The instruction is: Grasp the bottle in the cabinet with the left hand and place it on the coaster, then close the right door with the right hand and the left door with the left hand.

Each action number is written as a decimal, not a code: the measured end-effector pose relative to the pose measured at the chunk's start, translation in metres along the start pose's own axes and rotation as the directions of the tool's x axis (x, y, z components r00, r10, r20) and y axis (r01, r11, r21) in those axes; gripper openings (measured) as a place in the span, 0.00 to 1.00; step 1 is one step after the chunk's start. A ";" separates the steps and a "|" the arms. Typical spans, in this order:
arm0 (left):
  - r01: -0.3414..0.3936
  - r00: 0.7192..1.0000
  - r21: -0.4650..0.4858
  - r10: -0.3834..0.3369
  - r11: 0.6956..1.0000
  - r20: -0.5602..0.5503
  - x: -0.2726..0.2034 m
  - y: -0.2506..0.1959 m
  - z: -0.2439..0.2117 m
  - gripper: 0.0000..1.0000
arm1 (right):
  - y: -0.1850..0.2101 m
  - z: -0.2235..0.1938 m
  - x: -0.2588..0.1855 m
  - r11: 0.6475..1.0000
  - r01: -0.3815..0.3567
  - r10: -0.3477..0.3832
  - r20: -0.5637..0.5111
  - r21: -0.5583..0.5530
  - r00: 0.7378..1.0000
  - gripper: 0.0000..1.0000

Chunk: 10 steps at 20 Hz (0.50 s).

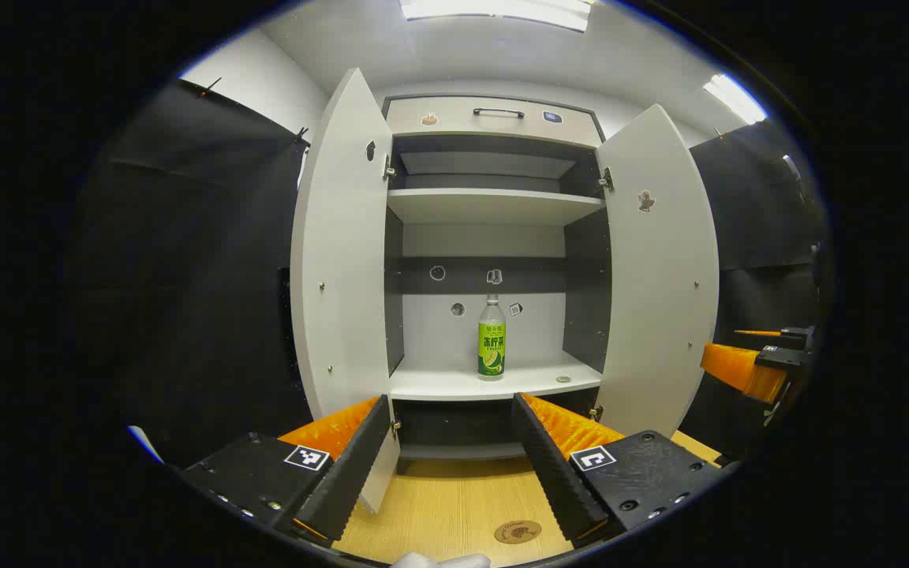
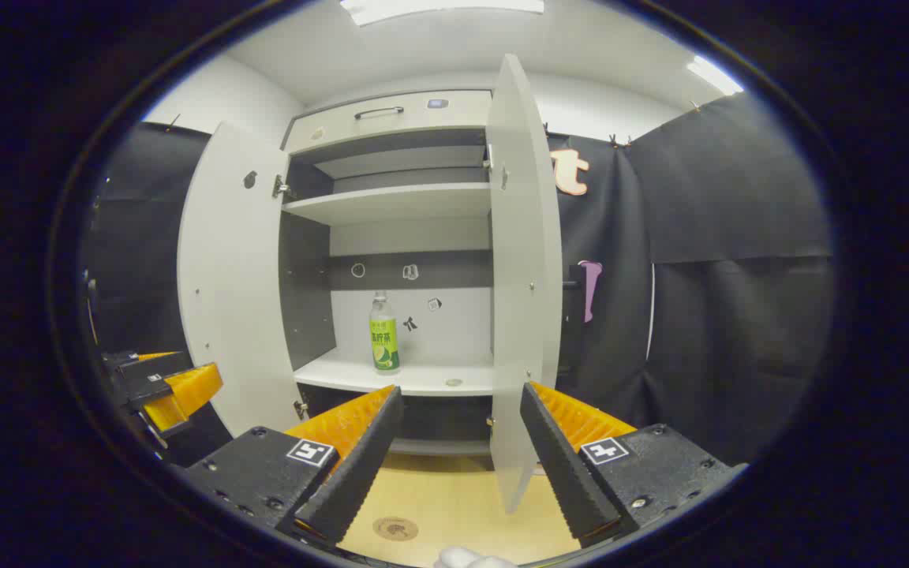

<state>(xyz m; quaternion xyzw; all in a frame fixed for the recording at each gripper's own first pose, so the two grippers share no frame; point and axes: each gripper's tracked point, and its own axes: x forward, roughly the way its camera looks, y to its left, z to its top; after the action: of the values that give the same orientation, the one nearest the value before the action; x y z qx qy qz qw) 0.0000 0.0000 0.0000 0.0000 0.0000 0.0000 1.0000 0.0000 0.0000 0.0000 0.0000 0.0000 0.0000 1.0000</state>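
Both cabinet doors stand wide open, left door [image 1: 342,244] and right door [image 1: 660,268] swung out toward the near side. The bottle [image 1: 491,339] stands upright on the lower shelf [image 1: 494,384], about mid-shelf, well apart from both tongs. The left tongs [image 1: 448,473] hang spread wide over the desk [image 1: 454,513], gripping nothing. The coaster [image 1: 518,531] lies flat on the desk, near, between the fingers. The right tongs [image 2: 458,465] gape open too, empty, facing the right door's edge.

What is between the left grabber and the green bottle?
In the left gripper view, nothing blocks: only bare table and shelf edge lie between the left gripper and bottle.
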 end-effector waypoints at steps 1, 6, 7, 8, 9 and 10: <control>0.005 1.000 -0.005 -0.006 1.000 -0.003 0.002 -0.001 -0.001 0.95 | -0.001 0.003 0.002 1.000 0.002 -0.002 0.005 -0.001 1.000 0.99; 0.002 1.000 0.004 -0.002 1.000 -0.010 0.005 0.000 0.000 0.95 | 0.005 0.007 0.010 1.000 0.006 -0.005 0.007 -0.007 1.000 0.99; 0.000 1.000 0.003 0.000 1.000 -0.011 0.006 0.001 -0.001 0.95 | 0.006 0.007 0.012 1.000 0.008 -0.008 0.005 -0.005 1.000 0.99; -0.004 1.000 0.001 0.004 1.000 -0.013 0.007 0.002 -0.001 0.95 | 0.006 0.008 0.012 1.000 0.009 -0.009 0.006 -0.005 1.000 0.99; -0.003 1.000 -0.001 0.003 1.000 -0.021 0.008 0.001 -0.003 0.95 | 0.005 0.008 0.013 1.000 0.013 -0.013 0.006 -0.004 1.000 0.99; -0.001 1.000 -0.003 0.001 1.000 -0.028 0.009 0.002 -0.004 0.95 | 0.004 0.008 0.013 1.000 0.018 -0.018 0.003 -0.004 1.000 0.99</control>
<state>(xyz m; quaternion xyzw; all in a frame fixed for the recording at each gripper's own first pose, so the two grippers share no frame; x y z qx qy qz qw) 0.0089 0.0020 -0.0043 -0.0015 0.0140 0.0003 0.9999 0.0131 0.0038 0.0077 -0.0020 -0.0012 -0.0089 1.0000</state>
